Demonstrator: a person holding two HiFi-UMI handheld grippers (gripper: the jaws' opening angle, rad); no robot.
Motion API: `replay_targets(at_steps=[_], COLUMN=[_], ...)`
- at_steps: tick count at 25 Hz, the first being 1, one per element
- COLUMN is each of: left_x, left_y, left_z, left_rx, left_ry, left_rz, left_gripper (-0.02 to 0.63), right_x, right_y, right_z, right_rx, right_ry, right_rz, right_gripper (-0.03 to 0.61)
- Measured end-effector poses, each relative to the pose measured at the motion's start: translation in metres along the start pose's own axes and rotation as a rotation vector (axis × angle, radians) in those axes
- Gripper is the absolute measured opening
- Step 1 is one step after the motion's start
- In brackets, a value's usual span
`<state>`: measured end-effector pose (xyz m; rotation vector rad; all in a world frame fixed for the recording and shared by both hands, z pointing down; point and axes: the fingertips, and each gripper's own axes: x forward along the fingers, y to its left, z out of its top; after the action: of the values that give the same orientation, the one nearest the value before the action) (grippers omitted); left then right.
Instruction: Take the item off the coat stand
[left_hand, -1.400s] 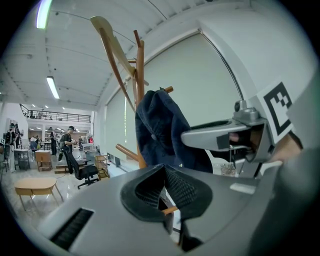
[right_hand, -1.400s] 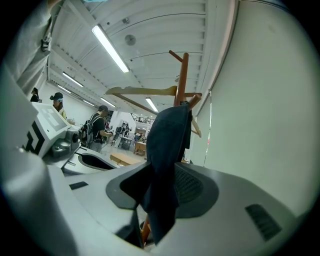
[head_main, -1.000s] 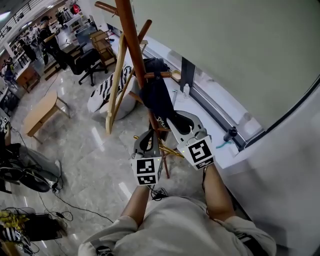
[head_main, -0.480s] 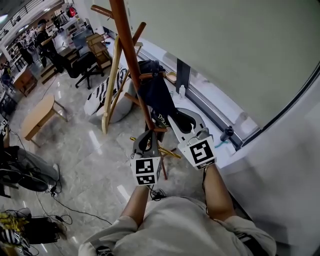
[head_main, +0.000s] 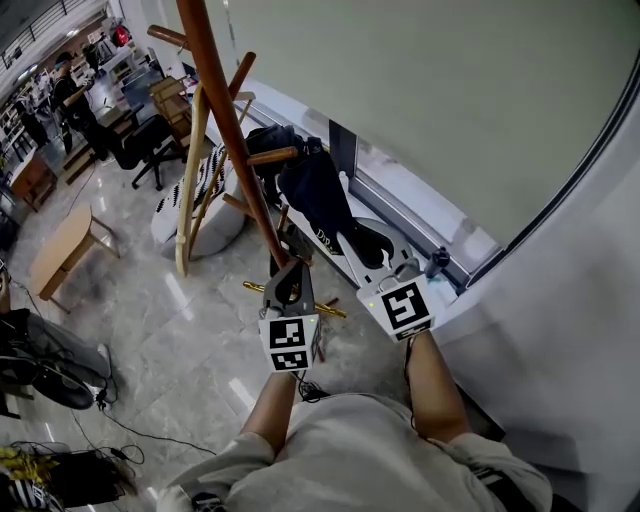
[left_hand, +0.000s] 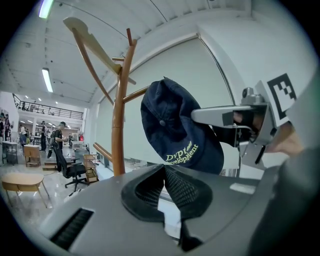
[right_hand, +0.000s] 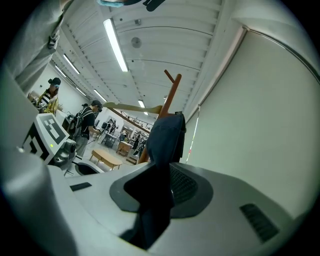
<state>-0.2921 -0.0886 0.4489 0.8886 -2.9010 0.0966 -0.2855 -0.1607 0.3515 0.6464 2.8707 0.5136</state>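
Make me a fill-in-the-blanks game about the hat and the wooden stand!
1. The right gripper pinches a navy ____.
2. The left gripper has its jaws shut on ____.
3. The coat stand is made of ____.
Missing words: cap; nothing; wood.

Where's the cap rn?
Head view, centre: the navy cap is clamped in the right gripper, just right of the coat stand pole.

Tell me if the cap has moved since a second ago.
Yes. Held in the right claw, the cap has shifted right, away from the coat stand's pole.
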Motion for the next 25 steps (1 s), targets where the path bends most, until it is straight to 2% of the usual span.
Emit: replay_targets(at_steps=[3,6,17,25], left_x=[-0.013,-0.01,0.019,0.016], left_y=[-0.002,-0.015,-0.102,-0.135], left_z=[0.011,0.017,0.019,0.039], left_rx=[-0.006,-0.01,0.006,0.012], left_ry=[-0.006,-0.006,-0.005,-0.061], left_rz=[-0.035,-0.073,-0.284,-0.368], left_gripper=[0.011,0.011,0.011,0.011], right_x=[-0.013,-0.031,-0.127,-0.201], right_y=[0.006,-0.004,-0.061,-0.079], right_z=[0.012,0.008,-0.028,-0.036], right_rx=[-0.005,0.006,0.052,0.122], right_ry=[0.029,0.061,0.146,0.172], right_rz=[-0.035,-0.081,-0.325,-0.51], right_gripper=[0.077,0.077,0.077,0.077])
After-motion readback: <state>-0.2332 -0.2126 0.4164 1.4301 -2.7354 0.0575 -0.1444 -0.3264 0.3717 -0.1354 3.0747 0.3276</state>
